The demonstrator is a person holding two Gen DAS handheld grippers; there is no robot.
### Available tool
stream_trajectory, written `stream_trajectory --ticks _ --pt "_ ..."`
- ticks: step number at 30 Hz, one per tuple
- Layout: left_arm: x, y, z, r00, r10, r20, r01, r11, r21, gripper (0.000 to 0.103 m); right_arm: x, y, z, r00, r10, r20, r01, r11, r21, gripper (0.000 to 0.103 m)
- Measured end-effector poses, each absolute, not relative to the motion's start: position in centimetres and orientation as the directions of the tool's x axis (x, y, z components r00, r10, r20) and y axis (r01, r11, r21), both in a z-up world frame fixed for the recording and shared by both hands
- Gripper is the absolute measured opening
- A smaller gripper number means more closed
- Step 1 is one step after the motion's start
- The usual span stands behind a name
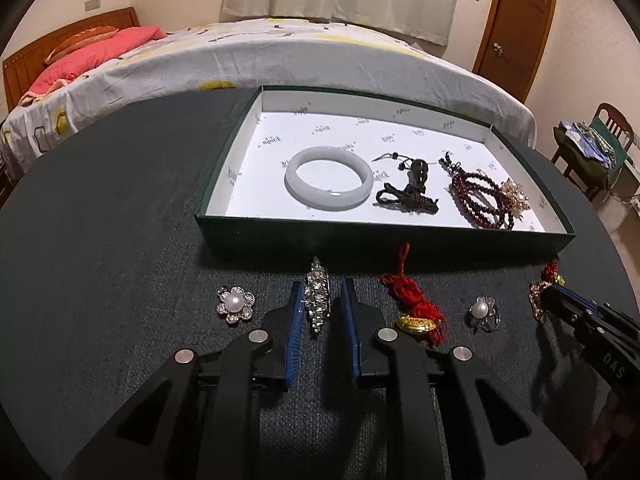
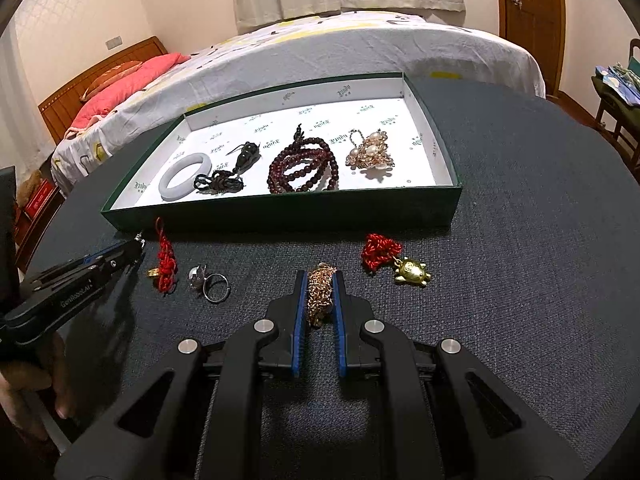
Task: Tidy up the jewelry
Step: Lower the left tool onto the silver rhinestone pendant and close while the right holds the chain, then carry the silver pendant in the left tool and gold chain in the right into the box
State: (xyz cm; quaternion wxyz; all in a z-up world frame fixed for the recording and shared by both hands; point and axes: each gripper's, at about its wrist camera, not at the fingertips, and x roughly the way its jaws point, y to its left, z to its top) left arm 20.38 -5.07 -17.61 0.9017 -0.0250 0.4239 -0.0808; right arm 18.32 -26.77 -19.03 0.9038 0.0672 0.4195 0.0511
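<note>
A green box (image 1: 384, 240) with a white inside holds a pale bangle (image 1: 328, 178), a dark corded pendant (image 1: 412, 190), a dark red bead string (image 1: 480, 196) and a pearl-and-gold piece (image 2: 370, 154). My left gripper (image 1: 318, 300) straddles a silver rhinestone brooch (image 1: 317, 296) on the dark table; the jaws are near it with a small gap on the right. My right gripper (image 2: 320, 292) is shut on a gold chain (image 2: 320, 298) lying on the table.
Loose on the dark round table (image 1: 120, 240): a pearl flower brooch (image 1: 235, 303), a red cord with a gold charm (image 1: 416, 308), a pearl ring (image 2: 208, 280), a red cord with a gold turtle (image 2: 412, 272). A bed (image 1: 240, 56) stands behind.
</note>
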Motion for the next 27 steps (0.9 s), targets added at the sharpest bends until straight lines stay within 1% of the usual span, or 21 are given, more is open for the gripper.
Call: stream_trajectory --ticks 6,8,16,27 --pt "20.4 -5.1 -17.6 0.627 -0.168 -0.761 0.127 0.985 -0.113 0.019 18.3 -26.8 -19.0 0.645 0.149 -0.750 -0.037 0.986 0.164 0.012" --pt "20.3 -5.1 -17.6 0.627 -0.171 -0.760 0.128 0.985 -0.116 0.015 18.2 -26.7 -19.0 0.648 0.145 -0.748 -0.036 0.986 0.160 0.012" --pt "20.0 -5.0 -17.3 0.643 -0.184 -0.743 0.135 0.983 -0.127 0.014 18.1 -26.6 -18.8 0.654 0.142 -0.743 -0.037 0.987 0.157 0.012" --pt "19.4 -5.0 -15.1 0.687 -0.215 -0.694 0.155 0.977 -0.149 0.014 17.6 -26.7 -16.6 0.711 0.133 -0.691 -0.042 0.988 0.147 0.012"
